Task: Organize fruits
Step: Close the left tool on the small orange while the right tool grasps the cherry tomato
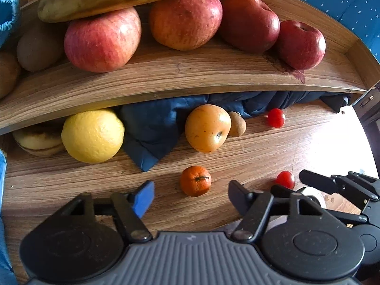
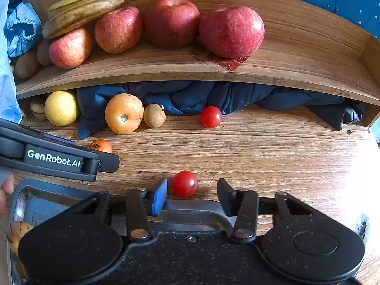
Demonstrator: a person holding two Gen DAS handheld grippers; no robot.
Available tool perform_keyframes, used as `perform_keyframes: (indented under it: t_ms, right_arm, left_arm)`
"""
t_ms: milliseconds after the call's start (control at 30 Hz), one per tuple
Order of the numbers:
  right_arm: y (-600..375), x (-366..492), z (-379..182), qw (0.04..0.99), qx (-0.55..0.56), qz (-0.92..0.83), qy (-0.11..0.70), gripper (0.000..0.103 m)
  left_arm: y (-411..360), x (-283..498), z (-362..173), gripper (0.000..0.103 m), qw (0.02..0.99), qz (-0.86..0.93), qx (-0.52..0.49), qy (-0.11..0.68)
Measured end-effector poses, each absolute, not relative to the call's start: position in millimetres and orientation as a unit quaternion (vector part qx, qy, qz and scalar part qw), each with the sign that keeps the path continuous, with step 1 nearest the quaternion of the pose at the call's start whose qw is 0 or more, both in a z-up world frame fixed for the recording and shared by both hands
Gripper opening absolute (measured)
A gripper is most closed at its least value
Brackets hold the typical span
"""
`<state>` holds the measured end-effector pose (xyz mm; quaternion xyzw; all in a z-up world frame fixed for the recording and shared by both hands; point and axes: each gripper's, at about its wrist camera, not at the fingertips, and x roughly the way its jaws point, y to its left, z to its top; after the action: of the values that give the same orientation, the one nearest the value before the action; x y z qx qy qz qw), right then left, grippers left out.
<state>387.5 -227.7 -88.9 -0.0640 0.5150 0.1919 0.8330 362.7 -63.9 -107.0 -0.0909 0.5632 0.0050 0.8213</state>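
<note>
Hovering low over the wooden table, your right gripper stands wide open and empty, a cherry tomato just beyond its fingertips. Your left gripper is equally spread, holding nothing, the small tangerine between its fingertips. Behind the tangerine, apples line the wooden shelf.

Four apples, two cherry tomatoes, one tangerine, one lemon.
</note>
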Motion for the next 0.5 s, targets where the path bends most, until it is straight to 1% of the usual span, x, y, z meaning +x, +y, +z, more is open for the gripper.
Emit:
perform_keyframes:
  t_ms: [67, 167, 233, 367, 400, 500]
  right_arm:
    - [-227.4, 388.2, -90.0, 0.832, -0.062, 0.194, 0.516, 0.041]
    - [-226.2, 388.5, -91.3, 0.831, -0.063, 0.196, 0.516, 0.039]
    - [-225.8, 389.4, -92.1, 0.831, -0.063, 0.197, 0.517, 0.038]
    - [-225.6, 390.8, -92.8, 0.830, -0.064, 0.197, 0.517, 0.036]
    - [-225.6, 390.9, -93.1, 0.830, -0.065, 0.197, 0.517, 0.035]
    - [-225.7, 391.5, -93.4, 0.831, -0.066, 0.197, 0.517, 0.029]
  left_arm:
    - [-63.1, 363.2, -107.3, 0.063, 0.822, 0.003, -0.094, 0.562]
    - [-62.9, 364.3, -107.8, 0.055, 0.822, 0.001, -0.095, 0.561]
    - [-61.1, 364.1, -107.3, 0.048, 0.821, -0.002, -0.097, 0.562]
    - [-60.0, 365.7, -107.4, 0.040, 0.821, -0.008, -0.099, 0.562]
    - [-60.4, 366.3, -107.9, 0.037, 0.821, -0.010, -0.101, 0.563]
    - [-60.2, 366.8, -107.3, 0.032, 0.821, -0.010, -0.101, 0.562]
